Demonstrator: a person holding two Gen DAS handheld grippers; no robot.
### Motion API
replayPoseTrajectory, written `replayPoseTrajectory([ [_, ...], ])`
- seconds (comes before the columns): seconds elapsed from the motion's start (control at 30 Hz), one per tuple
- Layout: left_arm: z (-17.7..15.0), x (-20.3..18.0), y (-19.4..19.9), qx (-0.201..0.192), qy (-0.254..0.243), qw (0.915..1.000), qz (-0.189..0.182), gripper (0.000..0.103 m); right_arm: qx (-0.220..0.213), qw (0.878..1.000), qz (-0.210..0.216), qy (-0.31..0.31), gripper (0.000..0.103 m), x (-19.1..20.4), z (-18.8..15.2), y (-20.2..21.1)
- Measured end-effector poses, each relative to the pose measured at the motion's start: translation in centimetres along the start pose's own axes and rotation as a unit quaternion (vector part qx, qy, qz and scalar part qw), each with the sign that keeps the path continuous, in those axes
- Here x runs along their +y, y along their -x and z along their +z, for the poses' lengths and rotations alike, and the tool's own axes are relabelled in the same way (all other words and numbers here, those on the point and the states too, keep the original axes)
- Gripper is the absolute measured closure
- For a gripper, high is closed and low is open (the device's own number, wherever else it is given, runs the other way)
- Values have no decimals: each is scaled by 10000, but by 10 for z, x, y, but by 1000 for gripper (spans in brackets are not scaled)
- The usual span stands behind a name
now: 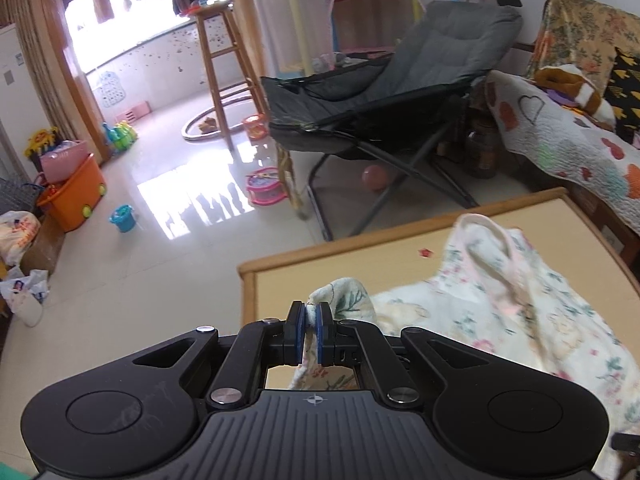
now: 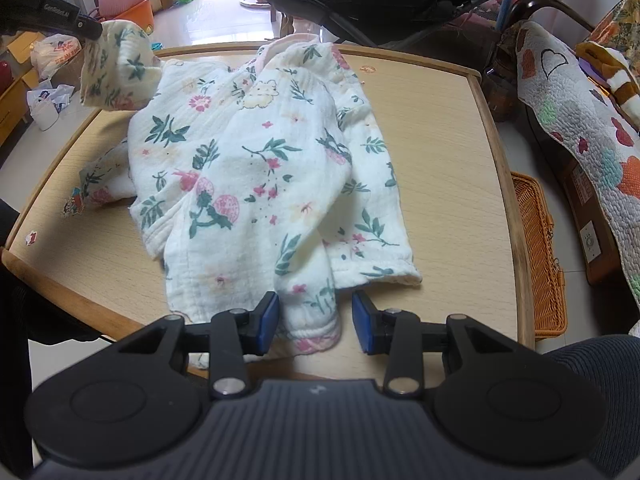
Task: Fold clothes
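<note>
A white floral garment [image 2: 256,160] lies crumpled on the wooden table [image 2: 448,168]. In the left wrist view my left gripper [image 1: 310,334] is shut on one sleeve [image 1: 340,296], lifted above the table's left corner. The right wrist view shows that same gripper [image 2: 86,28] at top left with the sleeve [image 2: 116,68] hanging from it. My right gripper [image 2: 316,320] stands open low at the near edge. A cuffed end of the garment [image 2: 314,330] lies between its fingers, against the left pad [image 2: 267,320] and apart from the right pad [image 2: 362,322].
A grey folding chair [image 1: 384,92] stands beyond the table. A quilt-covered sofa [image 2: 580,128] and a wicker basket [image 2: 540,256] are to the right. Toys, an orange bin [image 1: 76,196] and a wooden stool [image 1: 224,60] stand on the tiled floor to the left.
</note>
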State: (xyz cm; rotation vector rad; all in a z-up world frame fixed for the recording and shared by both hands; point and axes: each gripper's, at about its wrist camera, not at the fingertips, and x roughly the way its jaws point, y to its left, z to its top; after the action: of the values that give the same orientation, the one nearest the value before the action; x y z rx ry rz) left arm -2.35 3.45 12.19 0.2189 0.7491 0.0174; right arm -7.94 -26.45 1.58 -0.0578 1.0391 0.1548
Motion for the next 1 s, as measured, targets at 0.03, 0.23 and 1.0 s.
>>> replayPoseTrajectory([
  [0.03, 2, 4, -2, 6, -1, 10000, 37, 97, 3, 10000, -4, 5, 63, 0, 0, 0],
  [0.23, 14, 28, -11, 2, 71, 9997, 236, 97, 34, 10000, -24, 22, 63, 1, 2, -1],
  [1.0, 1, 102, -66, 512, 661, 9938, 733, 97, 81, 9996, -132, 256, 63, 7, 12, 5],
])
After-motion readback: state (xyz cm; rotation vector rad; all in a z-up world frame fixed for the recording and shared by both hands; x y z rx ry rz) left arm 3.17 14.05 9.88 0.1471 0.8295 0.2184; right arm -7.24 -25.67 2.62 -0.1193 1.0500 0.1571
